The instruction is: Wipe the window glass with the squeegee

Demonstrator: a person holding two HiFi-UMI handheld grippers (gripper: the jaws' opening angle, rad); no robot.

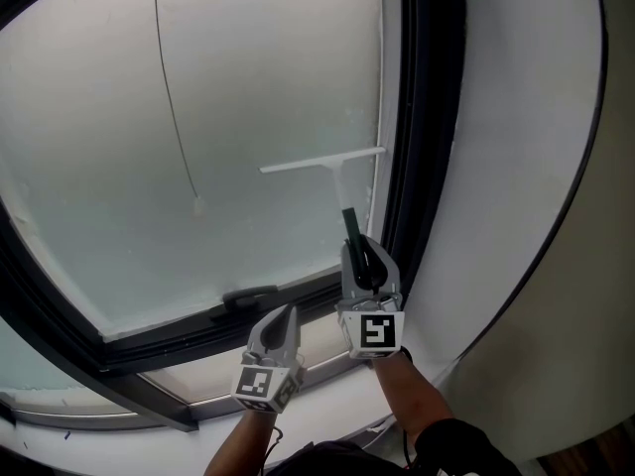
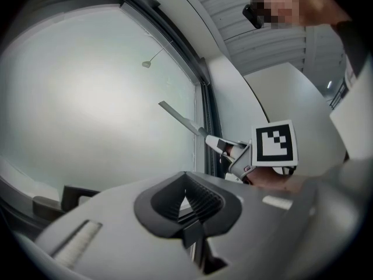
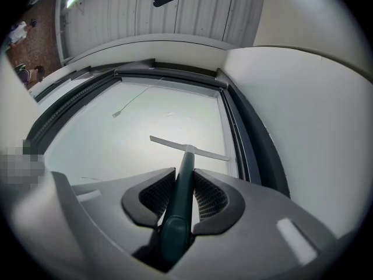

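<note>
Right tongs (image 3: 184, 175) grip squeegee (image 3: 187, 146) pressed against glass (image 3: 145, 121).

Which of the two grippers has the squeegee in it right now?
The right gripper: its jaws clamp the squeegee by its dark green handle. The left gripper, lower down, has jaws shut on nothing.

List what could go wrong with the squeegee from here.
1. The squeegee blade's right end is at the window frame; it may catch there.
2. The right gripper clamps only the handle's tail, so the blade might twist.
3. The cord hangs to the left; a leftward pass could snag it.
</note>
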